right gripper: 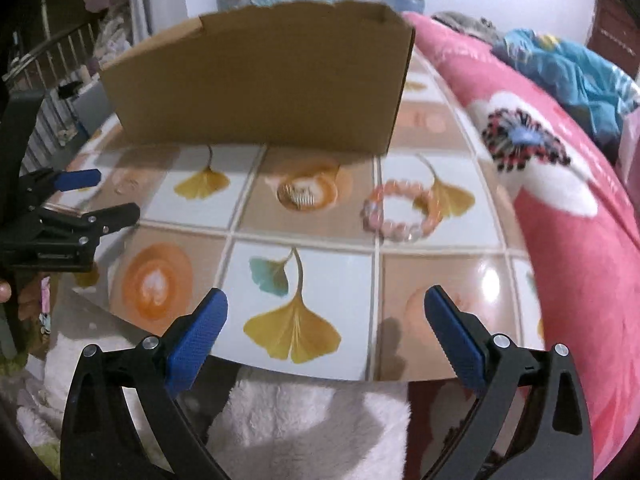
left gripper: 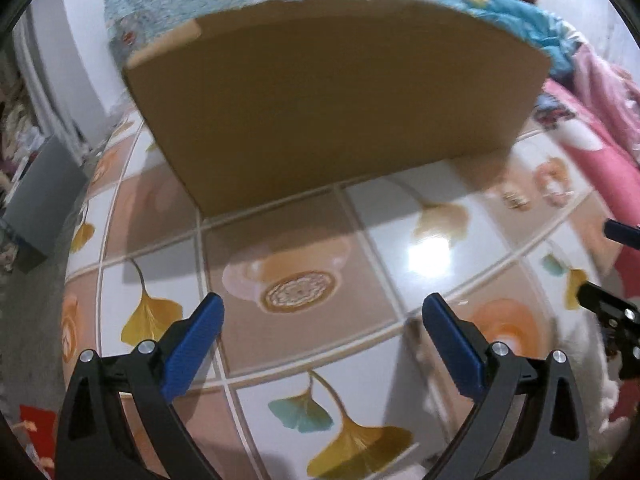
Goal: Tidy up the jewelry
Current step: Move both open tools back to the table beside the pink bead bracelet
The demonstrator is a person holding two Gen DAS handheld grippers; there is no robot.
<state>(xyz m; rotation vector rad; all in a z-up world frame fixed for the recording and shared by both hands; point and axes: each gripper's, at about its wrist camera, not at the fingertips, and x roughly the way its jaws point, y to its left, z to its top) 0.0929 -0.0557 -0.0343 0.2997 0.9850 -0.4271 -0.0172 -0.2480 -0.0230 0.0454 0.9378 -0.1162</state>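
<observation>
A pink beaded bracelet (right gripper: 404,214) lies on the tiled table (right gripper: 304,264), right of centre. A small gold piece of jewelry (right gripper: 305,196) lies to its left, just in front of the brown cardboard box (right gripper: 260,84). In the left wrist view the box (left gripper: 332,96) fills the far middle, and the gold piece (left gripper: 518,200) and bracelet (left gripper: 556,186) lie blurred at the right. My left gripper (left gripper: 322,344) is open and empty above the table. My right gripper (right gripper: 326,336) is open and empty at the table's near edge. The left gripper also shows at the left of the right wrist view (right gripper: 96,196).
A pink flowered blanket (right gripper: 560,208) lies along the table's right side. White fluffy fabric (right gripper: 304,420) lies below the near edge. A grey box (left gripper: 44,196) stands left of the table. The right gripper's fingers (left gripper: 616,308) show at the right edge of the left wrist view.
</observation>
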